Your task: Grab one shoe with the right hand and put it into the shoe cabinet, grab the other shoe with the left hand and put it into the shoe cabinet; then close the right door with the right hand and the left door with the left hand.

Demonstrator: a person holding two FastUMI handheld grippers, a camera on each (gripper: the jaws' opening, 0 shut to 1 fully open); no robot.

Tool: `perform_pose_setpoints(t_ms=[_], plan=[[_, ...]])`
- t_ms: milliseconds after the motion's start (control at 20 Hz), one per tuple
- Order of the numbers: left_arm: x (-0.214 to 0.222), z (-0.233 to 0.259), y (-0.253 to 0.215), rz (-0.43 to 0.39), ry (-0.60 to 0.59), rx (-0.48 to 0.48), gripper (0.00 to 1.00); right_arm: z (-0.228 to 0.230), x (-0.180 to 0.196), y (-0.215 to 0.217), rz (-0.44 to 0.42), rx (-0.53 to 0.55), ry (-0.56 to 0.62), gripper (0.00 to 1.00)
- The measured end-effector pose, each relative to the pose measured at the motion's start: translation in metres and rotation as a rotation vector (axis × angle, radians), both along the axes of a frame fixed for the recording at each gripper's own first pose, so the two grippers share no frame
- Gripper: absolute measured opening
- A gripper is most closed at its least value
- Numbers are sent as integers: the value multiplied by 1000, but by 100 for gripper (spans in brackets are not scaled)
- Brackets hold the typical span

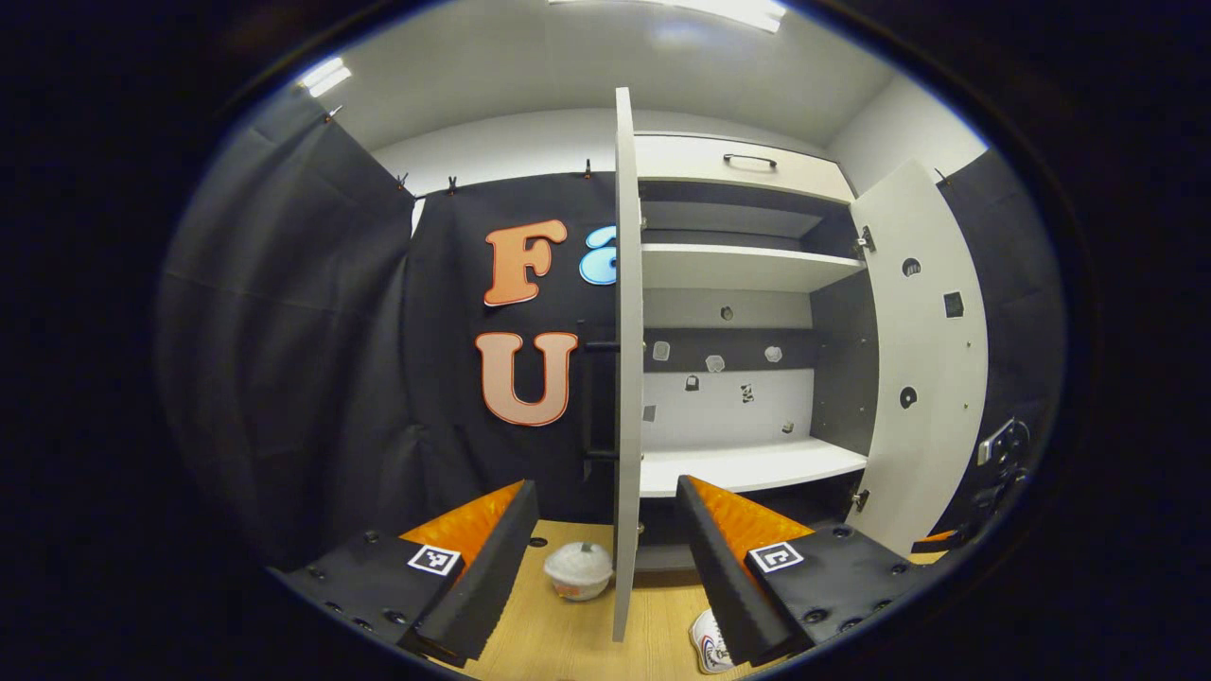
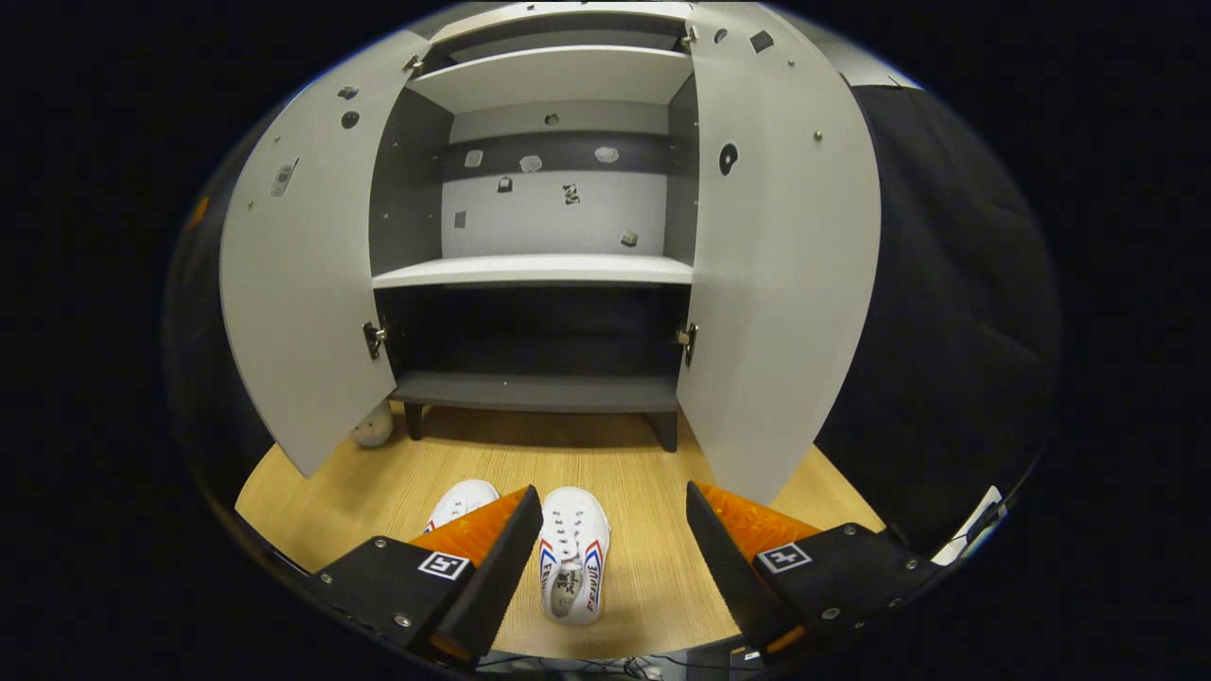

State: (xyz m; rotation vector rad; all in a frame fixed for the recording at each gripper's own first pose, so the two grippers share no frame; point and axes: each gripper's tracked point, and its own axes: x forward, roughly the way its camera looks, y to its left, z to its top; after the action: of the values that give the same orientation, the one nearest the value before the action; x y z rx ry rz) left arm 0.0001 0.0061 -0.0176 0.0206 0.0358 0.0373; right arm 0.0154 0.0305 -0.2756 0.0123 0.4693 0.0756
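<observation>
The shoe cabinet (image 2: pixel 539 270) stands with both doors open, the left door (image 2: pixel 303 284) and the right door (image 2: pixel 781 274) swung wide. On the wooden floor in front lie two white shoes with red and blue stripes. One shoe (image 2: pixel 572 558) lies between the fingers of my right gripper (image 2: pixel 613 492), which is open and above it. The other shoe (image 2: pixel 461 499) is partly hidden behind a finger. My left gripper (image 1: pixel 604 487) is open and holds nothing, facing the left door's edge (image 1: pixel 624 359). A bit of a shoe (image 1: pixel 708 643) shows below it.
The cabinet's shelves (image 1: pixel 747 465) are bare. A small round white object (image 1: pixel 579 569) sits on the floor by the left door, also seen behind that door (image 2: pixel 374 427). The open right door (image 1: pixel 927 359) stands at the right. Black cloth walls surround the booth.
</observation>
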Motion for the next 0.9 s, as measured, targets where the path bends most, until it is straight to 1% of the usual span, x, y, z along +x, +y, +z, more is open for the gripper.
perform_pose_setpoints(t_ms=[100,250,350,400,550,650,700,750,900], plan=[[0,-1,3,7,3,-1,95,-29,1,1,19,-6,42,94],[-2,-4,7,17,10,7,95,-74,2,6,29,17,130,93],[-3,-5,9,22,15,12,95,-101,3,5,33,3,170,92],[-3,-5,10,25,18,13,95,-114,3,5,34,-4,190,90],[-4,-9,14,31,28,12,95,-147,0,9,31,18,268,85],[-3,-10,15,33,34,10,95,-164,2,8,10,38,305,80],[-2,-11,15,33,36,9,95,-171,3,7,2,44,319,73],[-2,-12,16,33,39,8,95,-178,6,6,-4,44,332,71],[-1,-16,17,39,51,13,95,-194,9,12,-2,68,376,58]])
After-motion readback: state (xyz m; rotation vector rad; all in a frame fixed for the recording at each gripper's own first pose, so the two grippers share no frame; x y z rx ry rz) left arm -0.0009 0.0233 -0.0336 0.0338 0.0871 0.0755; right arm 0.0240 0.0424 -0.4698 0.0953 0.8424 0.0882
